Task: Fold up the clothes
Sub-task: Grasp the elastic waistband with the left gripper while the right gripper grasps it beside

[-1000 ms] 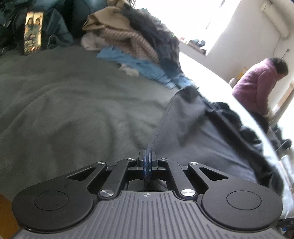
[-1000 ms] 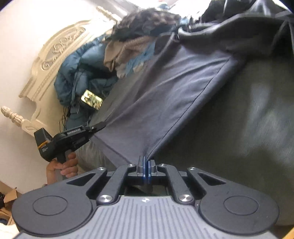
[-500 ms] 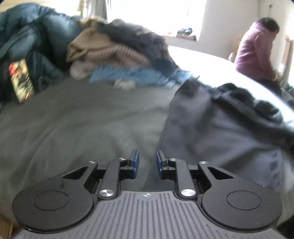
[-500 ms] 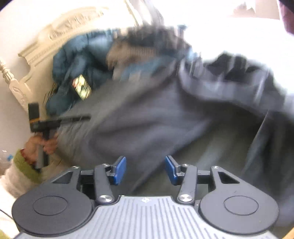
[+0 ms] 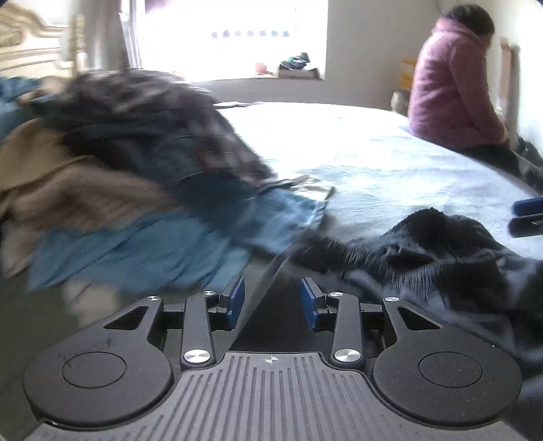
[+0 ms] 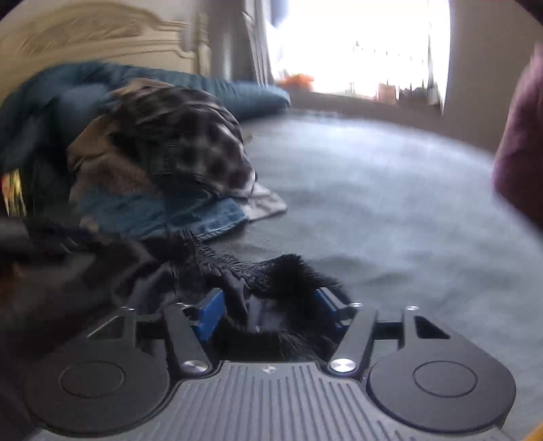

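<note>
A dark grey garment (image 5: pixel 475 288) with a black fur trim (image 5: pixel 424 234) lies crumpled on the grey bed cover (image 5: pixel 373 163). My left gripper (image 5: pixel 271 298) hovers over the garment's near edge. Its jaws are opening, and the blue pads (image 5: pixel 234 298) touch nothing. In the right wrist view my right gripper (image 6: pixel 271 308) is low over the fur trim (image 6: pixel 288 271). Its jaws are also opening. Tufts of fur lie between its pads (image 6: pixel 210 312), which do not press on them. One tip of the right gripper (image 5: pixel 526 217) shows at the right edge of the left wrist view.
A pile of clothes (image 5: pixel 135 142) sits at the left: a tan knit, a dark checked piece and blue denim (image 6: pixel 190 213). A person in a pink jacket (image 5: pixel 451 84) sits on the bed's far right edge. The headboard (image 6: pixel 101 30) and a bright window stand behind.
Both grippers were shut on the grey garment's edge a second ago. They have let go, opened, and swung across the bed to the fur-trimmed end near the clothes pile.
</note>
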`<state>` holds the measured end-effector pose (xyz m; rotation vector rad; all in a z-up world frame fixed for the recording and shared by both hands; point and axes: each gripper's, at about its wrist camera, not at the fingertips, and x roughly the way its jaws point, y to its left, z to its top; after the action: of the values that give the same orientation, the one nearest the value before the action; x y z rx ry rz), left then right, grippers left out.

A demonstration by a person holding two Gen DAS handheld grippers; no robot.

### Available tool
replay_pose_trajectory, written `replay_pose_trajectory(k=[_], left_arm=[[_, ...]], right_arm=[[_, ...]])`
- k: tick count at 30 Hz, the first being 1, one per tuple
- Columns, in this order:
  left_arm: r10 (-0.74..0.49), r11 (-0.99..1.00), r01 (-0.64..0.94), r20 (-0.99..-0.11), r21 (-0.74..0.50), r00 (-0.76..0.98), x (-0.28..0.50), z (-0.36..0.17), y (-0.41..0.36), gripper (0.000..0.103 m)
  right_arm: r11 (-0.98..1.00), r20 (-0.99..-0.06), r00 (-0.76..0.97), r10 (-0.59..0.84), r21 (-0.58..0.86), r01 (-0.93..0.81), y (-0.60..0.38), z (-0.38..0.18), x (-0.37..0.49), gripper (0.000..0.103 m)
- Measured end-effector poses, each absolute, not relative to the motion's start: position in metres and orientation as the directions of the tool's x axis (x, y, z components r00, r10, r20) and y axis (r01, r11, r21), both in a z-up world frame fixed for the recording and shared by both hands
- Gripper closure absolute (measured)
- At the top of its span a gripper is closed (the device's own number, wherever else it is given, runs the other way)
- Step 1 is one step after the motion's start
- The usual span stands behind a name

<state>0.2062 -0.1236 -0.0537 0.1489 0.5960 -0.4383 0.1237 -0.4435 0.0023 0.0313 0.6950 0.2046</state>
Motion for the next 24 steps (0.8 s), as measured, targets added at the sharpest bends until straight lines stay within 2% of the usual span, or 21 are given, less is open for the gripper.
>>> replay_pose_trajectory(k=[2, 3, 6, 13, 16, 18, 20, 24], left_arm=[[-0.352, 0.894, 0.447, -0.576, 0.026, 0.738, 0.226, -0.060, -0.145, 0.066], [-0.348, 0.896, 0.444, -0.581, 0.025, 0.736, 0.236, -0.064, -0.154, 0.066], [-0.337, 0.902, 0.432, -0.594, 0.020, 0.731, 0.257, -0.077, -0.172, 0.066], [-0.361, 0.913, 0.404, -0.556, -0.050, 0.748, 0.260, -0.109, -0.172, 0.066], [-0.385, 0.912, 0.398, -0.554, -0.103, 0.738, 0.260, -0.116, -0.164, 0.064], [-0.403, 0.909, 0.390, -0.551, -0.148, 0.731, 0.265, -0.115, -0.158, 0.064], [-0.415, 0.906, 0.385, -0.549, -0.176, 0.726, 0.266, -0.116, -0.152, 0.063], [-0.431, 0.901, 0.384, -0.537, -0.204, 0.725, 0.264, -0.116, -0.149, 0.063]], right_arm=[[0.976, -0.663, 0.716, 0.217, 0.134, -0.172, -0.445, -0.001, 0.146, 0.055], [0.980, -0.679, 0.708, 0.194, 0.106, -0.167, -0.443, -0.004, 0.154, 0.057], [0.991, -0.736, 0.668, 0.109, 0.025, -0.134, -0.435, -0.014, 0.180, 0.057], [0.988, -0.851, 0.515, 0.099, 0.022, -0.152, -0.418, -0.041, 0.212, 0.057], [0.996, -0.897, 0.437, 0.060, 0.022, -0.091, -0.426, -0.054, 0.218, 0.057], [0.997, -0.909, 0.409, 0.076, 0.054, -0.064, -0.432, -0.055, 0.222, 0.056], [0.996, -0.919, 0.386, 0.084, 0.073, -0.044, -0.434, -0.055, 0.226, 0.050], [0.998, -0.943, 0.332, 0.012, -0.008, -0.058, -0.426, -0.054, 0.232, 0.050]])
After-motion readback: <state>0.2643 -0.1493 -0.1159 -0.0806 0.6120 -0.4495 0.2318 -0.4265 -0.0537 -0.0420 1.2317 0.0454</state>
